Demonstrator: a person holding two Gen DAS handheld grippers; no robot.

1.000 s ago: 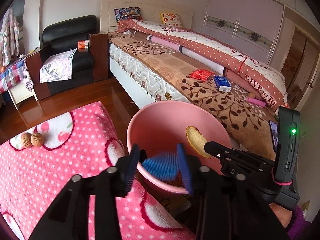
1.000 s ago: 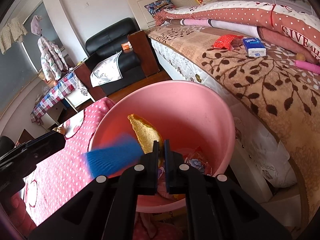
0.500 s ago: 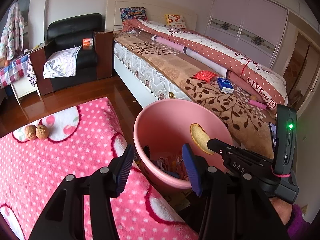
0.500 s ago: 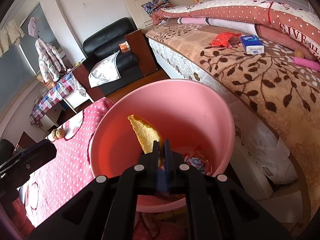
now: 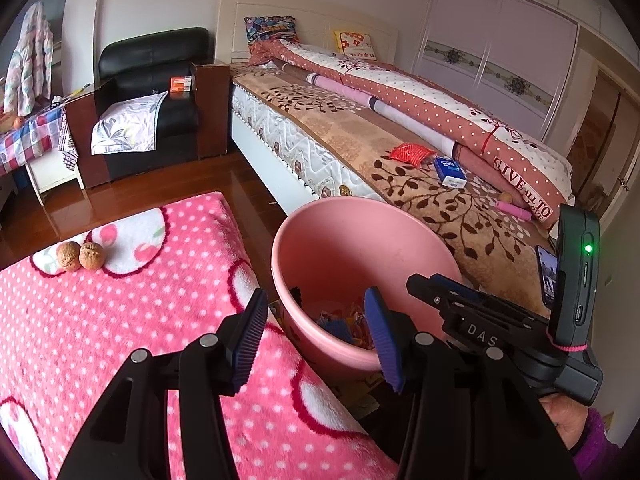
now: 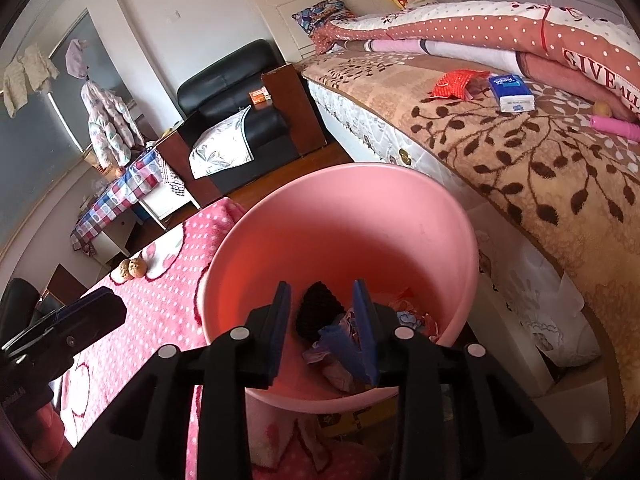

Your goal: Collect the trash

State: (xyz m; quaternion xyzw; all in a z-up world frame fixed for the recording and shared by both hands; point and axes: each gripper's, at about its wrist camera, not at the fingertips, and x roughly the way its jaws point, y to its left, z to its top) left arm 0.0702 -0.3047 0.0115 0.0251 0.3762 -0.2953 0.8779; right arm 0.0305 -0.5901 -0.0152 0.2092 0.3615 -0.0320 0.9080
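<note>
A pink bin (image 5: 360, 240) stands between the pink dotted blanket (image 5: 120, 320) and the bed. My left gripper (image 5: 316, 328) hangs wide open and empty over the bin's near rim. My right gripper (image 6: 322, 320) is over the bin mouth (image 6: 340, 220), its jaws opening, with nothing between the pads. Below them in the bin lie a black knitted piece (image 6: 316, 310), a blue wrapper (image 6: 340, 340) and other wrappers. Two walnuts (image 5: 80, 256) sit on the blanket. A red packet (image 5: 410, 153) and a blue tissue pack (image 5: 450, 172) lie on the bed.
The bed (image 5: 460, 208) with its rolled quilt runs along the right, close to the bin. A pink tube (image 6: 616, 126) lies near the quilt. A black armchair (image 5: 148, 92) and a checked table (image 5: 24, 144) stand at the back left across the wooden floor.
My right jaws parted and the yellow piece they held is gone from between them. My left jaws widened, and the blue thing between them went down into the bin.
</note>
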